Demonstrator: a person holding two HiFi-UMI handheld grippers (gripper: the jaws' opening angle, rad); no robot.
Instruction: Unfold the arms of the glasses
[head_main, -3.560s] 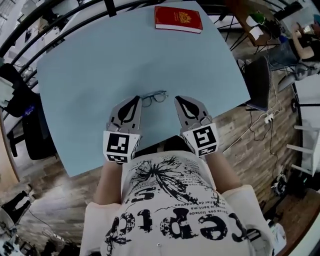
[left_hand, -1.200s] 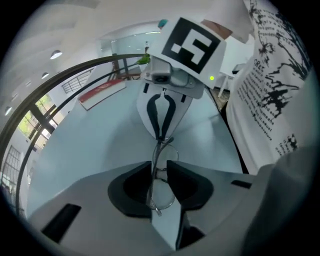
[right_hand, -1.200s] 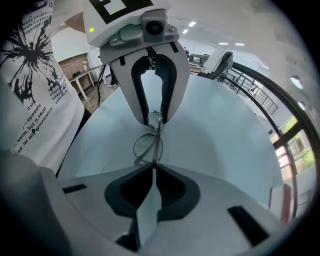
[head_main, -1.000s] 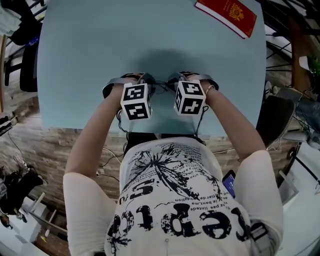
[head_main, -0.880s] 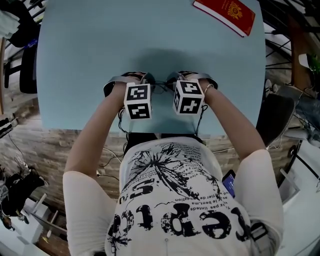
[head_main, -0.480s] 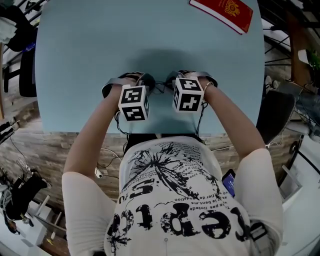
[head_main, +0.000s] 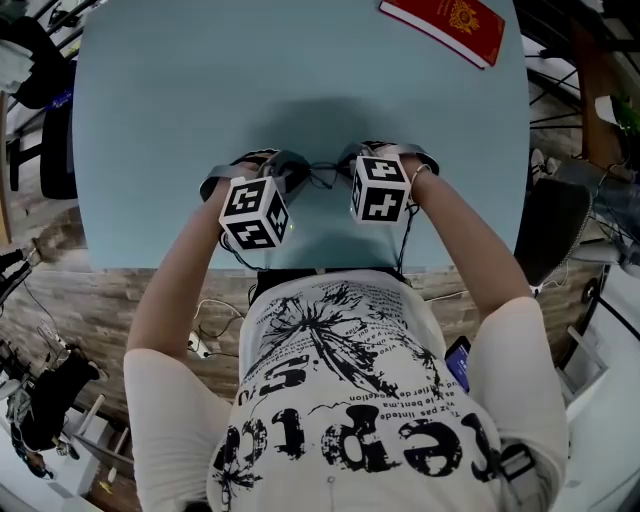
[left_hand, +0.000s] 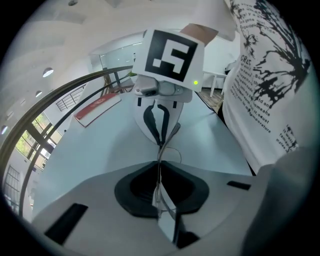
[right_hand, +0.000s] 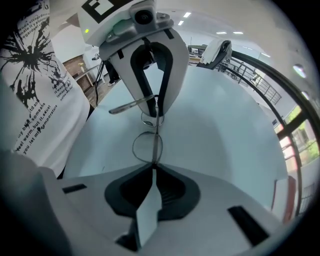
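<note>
Where the glasses (head_main: 322, 178) sit: near the tabletop's (head_main: 200, 90) front edge, held at both ends
Left hand-held gripper (left_hand: 159, 169): angled steeply down, pinching the thin frame
Right hand-held gripper (right_hand: 152, 169): angled steeply down, pinching the frame beside a lens

The glasses (right_hand: 148, 145) are seen to have a thin, shiny metal wire frame and clear lenses. The left gripper (left_hand: 159, 166) and the right gripper (right_hand: 152, 167) are made of smooth, matt grey plastic, with black pads (left_hand: 135, 190) of a duller finish set into them. The table (head_main: 200, 90) is covered by a smooth, matt pale blue surface. A slight gloss is shown by the red book (head_main: 448, 28). The floor (head_main: 90, 300) is laid in wood planks, and the shirt (head_main: 350, 400) is of printed white cloth.
</note>
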